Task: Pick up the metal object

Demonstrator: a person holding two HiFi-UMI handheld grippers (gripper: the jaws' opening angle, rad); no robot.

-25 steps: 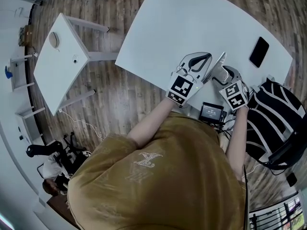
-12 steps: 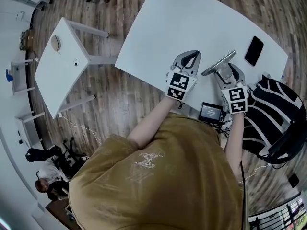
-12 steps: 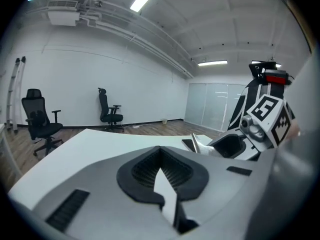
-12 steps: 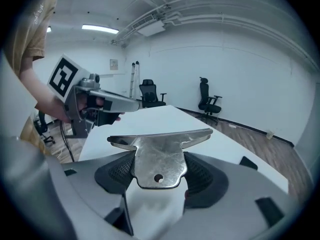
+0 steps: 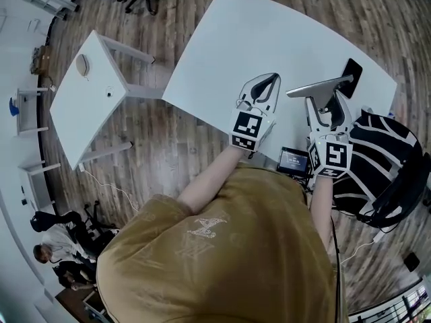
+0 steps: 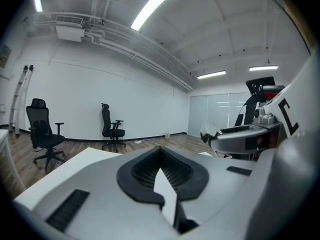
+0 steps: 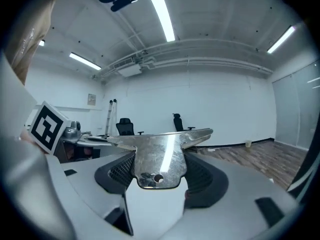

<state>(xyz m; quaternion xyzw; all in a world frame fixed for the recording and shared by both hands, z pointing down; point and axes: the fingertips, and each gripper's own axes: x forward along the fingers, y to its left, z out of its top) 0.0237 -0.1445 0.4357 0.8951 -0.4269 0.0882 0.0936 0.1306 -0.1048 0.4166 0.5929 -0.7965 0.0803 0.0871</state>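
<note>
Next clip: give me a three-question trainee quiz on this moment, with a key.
1. True or false: the left gripper is clamped on the metal object.
2. What holds the metal object? A) the left gripper B) the right gripper C) nothing, it lies flat on the table
3. Fill in: the dark flat thing lying on the table just beyond the metal object is a ___.
Key: 1 false, its jaws are together on nothing; 2 B; 3 phone.
</note>
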